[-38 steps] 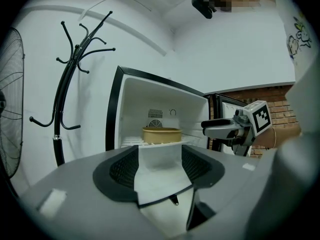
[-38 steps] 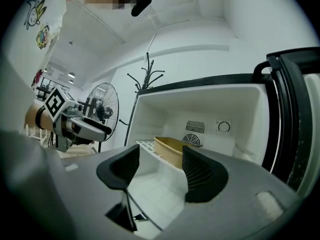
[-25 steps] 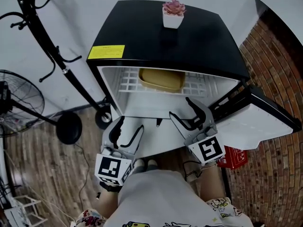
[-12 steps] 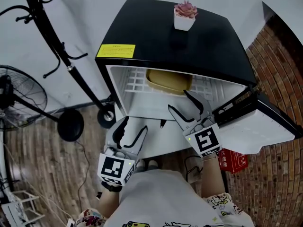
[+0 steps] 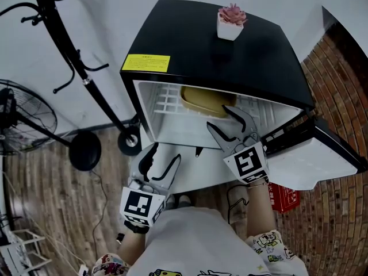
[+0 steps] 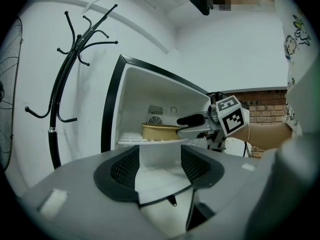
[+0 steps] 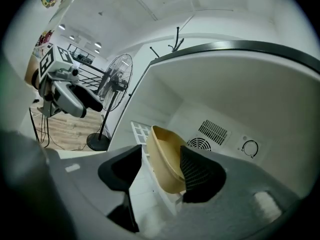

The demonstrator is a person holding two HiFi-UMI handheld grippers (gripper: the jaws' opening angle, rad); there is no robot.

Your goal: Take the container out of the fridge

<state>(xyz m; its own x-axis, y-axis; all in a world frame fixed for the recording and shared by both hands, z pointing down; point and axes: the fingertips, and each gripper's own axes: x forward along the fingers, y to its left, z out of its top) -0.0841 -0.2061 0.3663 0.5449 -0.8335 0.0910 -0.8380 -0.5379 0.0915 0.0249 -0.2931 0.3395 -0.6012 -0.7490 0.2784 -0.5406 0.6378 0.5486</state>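
Observation:
The black fridge (image 5: 230, 56) stands open. A shallow yellow container (image 5: 206, 99) rests on its white wire shelf (image 5: 167, 101). My right gripper (image 5: 218, 117) reaches into the fridge mouth, up at the container's near edge. In the right gripper view the container (image 7: 165, 156) lies between the jaws of the right gripper (image 7: 160, 173); the jaws are closing, and the left pad stands apart from it. My left gripper (image 5: 161, 154) hangs open and empty below the fridge opening. From the left gripper (image 6: 160, 166) I see the container (image 6: 159, 131) and the right gripper (image 6: 192, 125) beside it.
The fridge door (image 5: 313, 154) swings out to the right. A small potted plant (image 5: 231, 22) stands on the fridge top. A black coat stand (image 5: 75, 68) and a floor fan (image 5: 23, 119) stand to the left. A red object (image 5: 282, 197) lies on the floor at right.
My right gripper has moved forward and up into the fridge, from below the shelf to the container's near edge. The left gripper has barely moved.

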